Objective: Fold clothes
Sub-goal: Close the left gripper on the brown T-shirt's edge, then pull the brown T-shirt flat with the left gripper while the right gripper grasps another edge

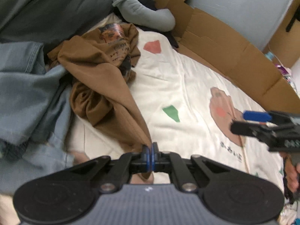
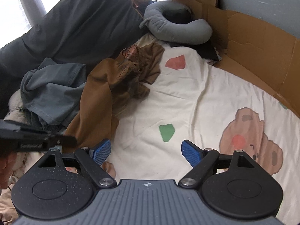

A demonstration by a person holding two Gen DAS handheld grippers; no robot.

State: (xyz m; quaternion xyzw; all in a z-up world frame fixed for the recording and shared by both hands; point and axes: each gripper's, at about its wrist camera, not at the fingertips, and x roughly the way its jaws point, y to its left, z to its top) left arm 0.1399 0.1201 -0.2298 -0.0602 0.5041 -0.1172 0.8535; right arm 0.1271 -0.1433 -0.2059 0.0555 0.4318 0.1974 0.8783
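Note:
A crumpled brown shirt (image 1: 105,78) with a printed graphic lies on the cream bedsheet (image 1: 187,86). My left gripper (image 1: 150,150) is shut on a stretched edge of that shirt, pulling it taut toward the camera. In the right wrist view the same brown shirt (image 2: 112,82) lies bunched at the left of the bedsheet (image 2: 206,97). My right gripper (image 2: 145,151) stands open above the sheet, with nothing between its blue pads (image 2: 191,153). The right gripper (image 1: 262,125) also shows at the right edge of the left wrist view. The left gripper's black body (image 2: 33,140) shows at the left edge of the right wrist view.
A pile of blue-grey denim clothes (image 1: 24,97) lies left of the shirt. A dark grey blanket (image 2: 75,24) and a grey curved pillow (image 2: 178,30) sit at the far end. Flattened cardboard (image 1: 225,50) lines the bed's right side. The sheet carries red, green and bear prints.

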